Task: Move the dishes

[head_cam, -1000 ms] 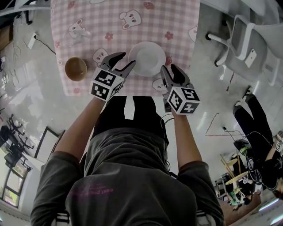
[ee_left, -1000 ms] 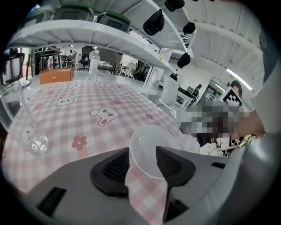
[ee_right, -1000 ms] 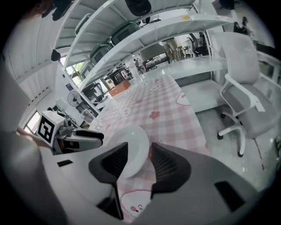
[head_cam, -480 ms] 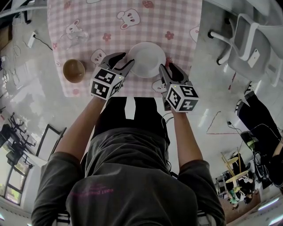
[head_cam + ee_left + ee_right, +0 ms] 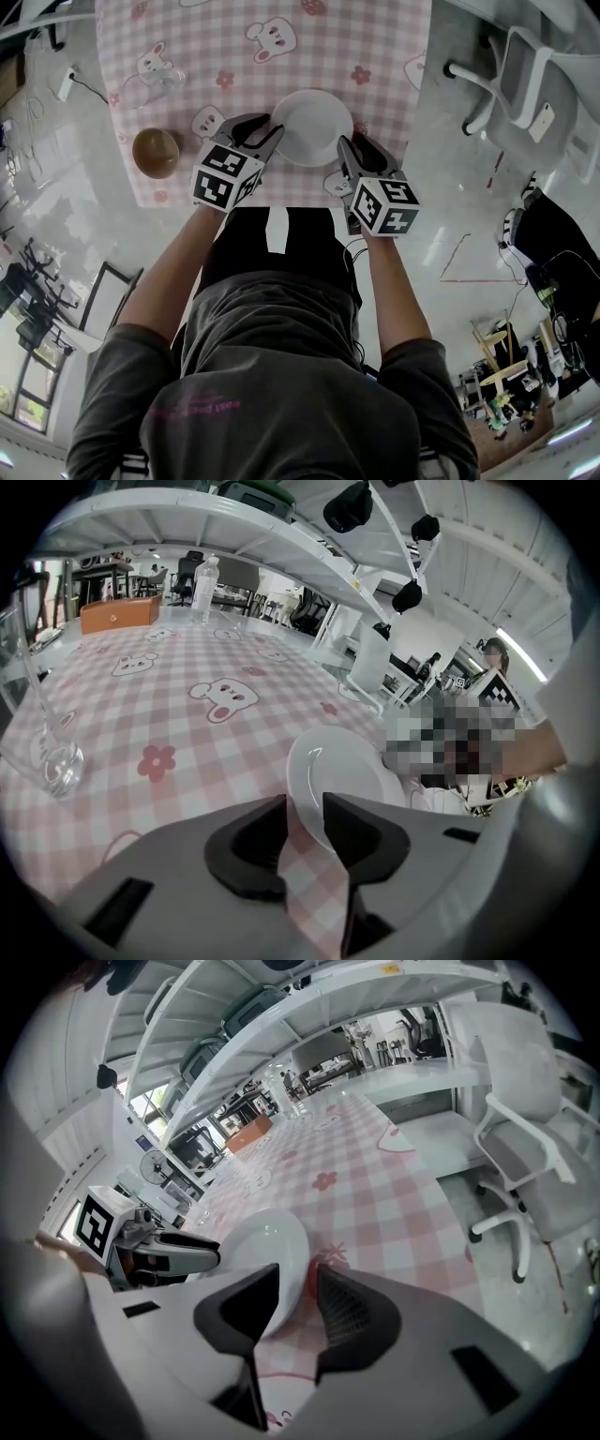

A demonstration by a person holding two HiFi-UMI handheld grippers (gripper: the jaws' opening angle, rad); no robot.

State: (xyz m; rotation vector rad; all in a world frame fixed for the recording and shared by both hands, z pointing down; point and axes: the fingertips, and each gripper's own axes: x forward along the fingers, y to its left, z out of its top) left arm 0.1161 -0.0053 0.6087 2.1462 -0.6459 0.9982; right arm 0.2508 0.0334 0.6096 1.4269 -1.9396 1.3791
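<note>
Centrally, a white plate (image 5: 311, 126) lies on the pink checked tablecloth (image 5: 187, 37). At the plate's left rim, the left gripper (image 5: 268, 131) has jaws narrowly apart, just closing, with the rim between them unpinched. At the plate's right rim, the right gripper (image 5: 353, 145) does likewise, standing wider. A brown bowl (image 5: 155, 150) sits well left of the plate.

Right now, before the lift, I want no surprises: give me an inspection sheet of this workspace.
Surface: pink checked cloth, bunny prints.
Job's things: white plate flat; brown bowl apart to its left.
Clutter: clear glass.
Grippers: left gripper and right gripper straddle opposite plate rims, jaws just closing, not yet pressing.
Cables: floor cable.
Surroundings: white chair; person.
</note>
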